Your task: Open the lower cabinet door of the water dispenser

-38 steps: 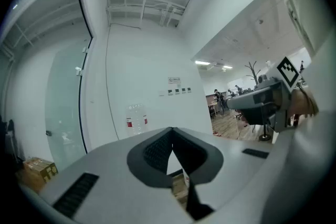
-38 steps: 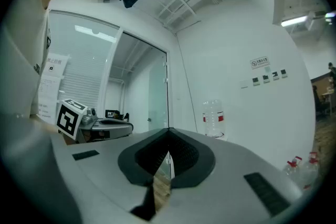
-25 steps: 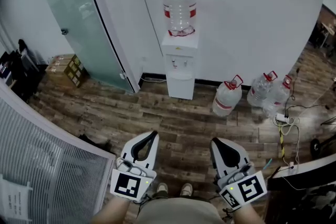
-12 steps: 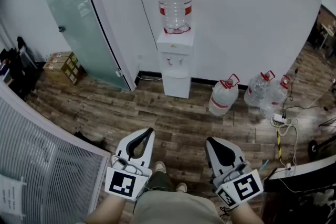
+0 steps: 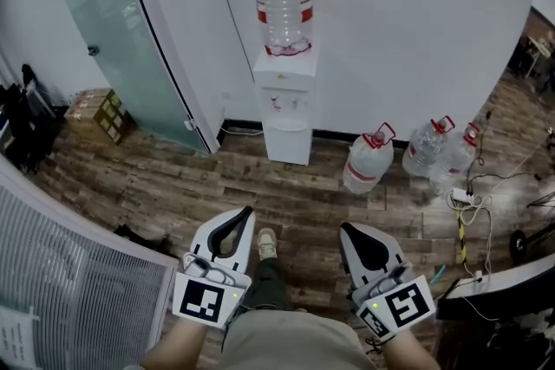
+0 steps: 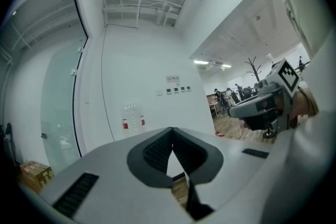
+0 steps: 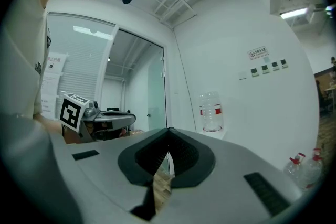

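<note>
The lower cabinet door (image 5: pixel 287 141) is shut at the base of the water dispenser (image 5: pixel 284 78). The dispenser stands against the white wall (image 5: pixel 390 39), across the wooden floor (image 5: pixel 303 195) and well apart from me. Compared with a second ago, the dispenser sits lower and further left in the head view, so I judge I have stepped toward it. My left gripper (image 5: pixel 243 215) and right gripper (image 5: pixel 349 231) both have their jaws together on nothing. The approach is incomplete and the door is not yet within reach.
</note>
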Motion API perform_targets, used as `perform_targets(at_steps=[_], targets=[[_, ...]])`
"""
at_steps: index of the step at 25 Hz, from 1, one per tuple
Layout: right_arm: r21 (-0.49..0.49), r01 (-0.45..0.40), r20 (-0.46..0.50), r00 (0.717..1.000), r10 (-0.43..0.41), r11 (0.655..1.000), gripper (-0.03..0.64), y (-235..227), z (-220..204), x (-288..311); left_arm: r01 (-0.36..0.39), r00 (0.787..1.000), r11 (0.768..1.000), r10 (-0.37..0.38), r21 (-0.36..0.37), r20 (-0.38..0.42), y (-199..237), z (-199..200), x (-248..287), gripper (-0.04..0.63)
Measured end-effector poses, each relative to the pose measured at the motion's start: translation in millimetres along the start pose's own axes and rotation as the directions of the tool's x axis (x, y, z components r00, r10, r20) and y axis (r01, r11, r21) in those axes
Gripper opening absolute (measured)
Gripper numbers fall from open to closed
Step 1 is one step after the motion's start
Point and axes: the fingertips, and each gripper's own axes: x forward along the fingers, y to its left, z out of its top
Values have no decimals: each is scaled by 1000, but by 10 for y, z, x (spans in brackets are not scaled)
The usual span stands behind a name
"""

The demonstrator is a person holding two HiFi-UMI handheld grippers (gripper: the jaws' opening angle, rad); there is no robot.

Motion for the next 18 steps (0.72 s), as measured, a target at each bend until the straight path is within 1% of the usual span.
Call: perform_targets(at_steps=[3, 6, 9, 13, 18], targets=[[1, 4, -15, 1000, -4, 1000, 6, -101, -49, 161, 18, 1000, 1000, -18, -2, 0, 75, -47, 170, 5], [0, 7, -28, 1000, -7, 1000, 6, -222, -72, 406, 29, 1000, 1000, -29, -6, -1, 245, -78, 371, 6], [5, 12, -38, 999, -12, 1000, 6, -362, -103, 687, 33, 999, 999, -33, -6, -5, 449, -140, 597, 5], [17, 16, -64, 998, -15, 1000, 6, -535, -142, 1100, 38, 999, 999, -39, -28, -17, 749, -219, 910, 5], [22, 28, -101, 995, -26, 999, 6, -739, -141, 1691, 66, 997, 997, -67, -46, -32, 1191, -324, 1341, 5]])
